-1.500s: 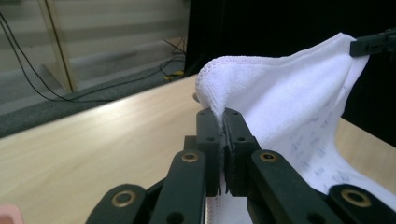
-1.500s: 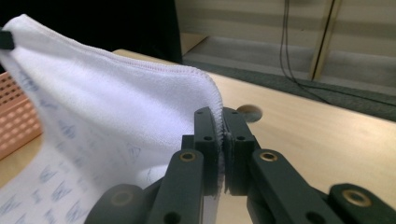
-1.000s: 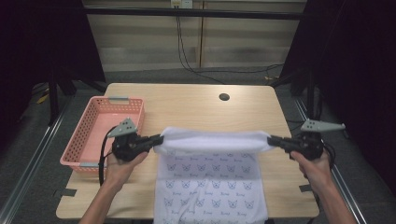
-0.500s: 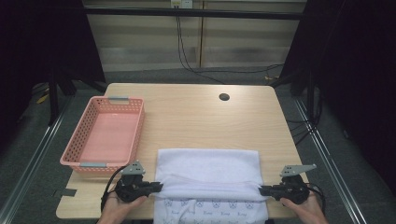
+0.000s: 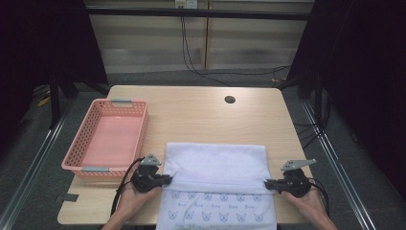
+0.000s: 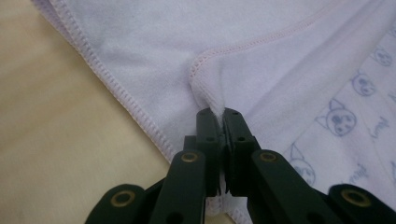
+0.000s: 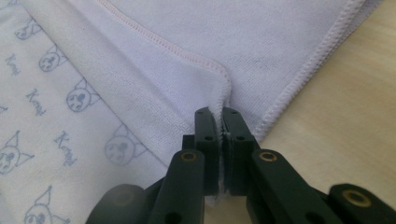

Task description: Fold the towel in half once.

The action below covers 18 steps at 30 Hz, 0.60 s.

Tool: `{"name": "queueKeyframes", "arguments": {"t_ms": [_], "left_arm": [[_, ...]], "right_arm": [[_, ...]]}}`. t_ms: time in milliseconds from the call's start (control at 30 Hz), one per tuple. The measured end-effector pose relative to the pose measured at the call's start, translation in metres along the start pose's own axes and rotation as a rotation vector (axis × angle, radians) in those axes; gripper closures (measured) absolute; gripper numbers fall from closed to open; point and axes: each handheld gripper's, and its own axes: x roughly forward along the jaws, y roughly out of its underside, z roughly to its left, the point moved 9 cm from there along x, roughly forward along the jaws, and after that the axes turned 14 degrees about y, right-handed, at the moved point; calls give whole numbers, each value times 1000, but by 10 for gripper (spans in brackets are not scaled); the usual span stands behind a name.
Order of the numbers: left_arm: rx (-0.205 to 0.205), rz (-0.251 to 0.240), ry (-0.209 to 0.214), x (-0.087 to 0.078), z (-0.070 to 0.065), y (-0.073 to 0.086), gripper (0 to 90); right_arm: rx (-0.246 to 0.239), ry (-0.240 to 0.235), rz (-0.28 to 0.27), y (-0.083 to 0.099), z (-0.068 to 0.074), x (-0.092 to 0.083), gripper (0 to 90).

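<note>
A wooden table [image 5: 201, 115] takes up the middle of the high view, with a small dark hole [image 5: 230, 99] near its far edge. A white towel [image 5: 215, 163] lies on the near half of the table, right of centre, and its near end reaches the table's near edge. The far part of the towel is a plain white layer folded over onto itself, and the near part shows a pale blue print of small cat faces. A pink basket [image 5: 86, 143] sits at the left side of the table, just beside the towel's far left corner but not touching it. A person's two hands come in from the near edge, each with a black gripper. The left gripper [image 5: 165, 179] is at the towel's left edge, where the plain folded layer meets the printed part, and its jaws are clamped tight on a pinch of the stitched hem [image 6: 208, 95], as the left gripper view shows. The right gripper [image 5: 268, 183] is at the same fold on the towel's right edge, and its jaws are likewise closed on the hemmed corner there. Both grippers sit low, close to the tabletop, with the fold line of the towel stretched straight between them.
</note>
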Motion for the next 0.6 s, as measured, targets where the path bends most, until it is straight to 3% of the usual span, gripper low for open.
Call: {"name": "queueKeyframes", "arguments": {"t_ms": [233, 333, 433, 600], "left_arm": [[-33, -49, 3, 17, 26, -30, 867], [-33, -65, -15, 23, 34, -40, 867], [-6, -44, -55, 27, 42, -49, 868], [-19, -67, -77, 32, 56, -61, 869]], "right_arm": [[34, 55, -19, -16, -30, 13, 864], [42, 73, -24, -23, -40, 20, 865], [43, 90, -38, -33, -51, 27, 865], [57, 112, -44, -47, -65, 39, 864]]}}
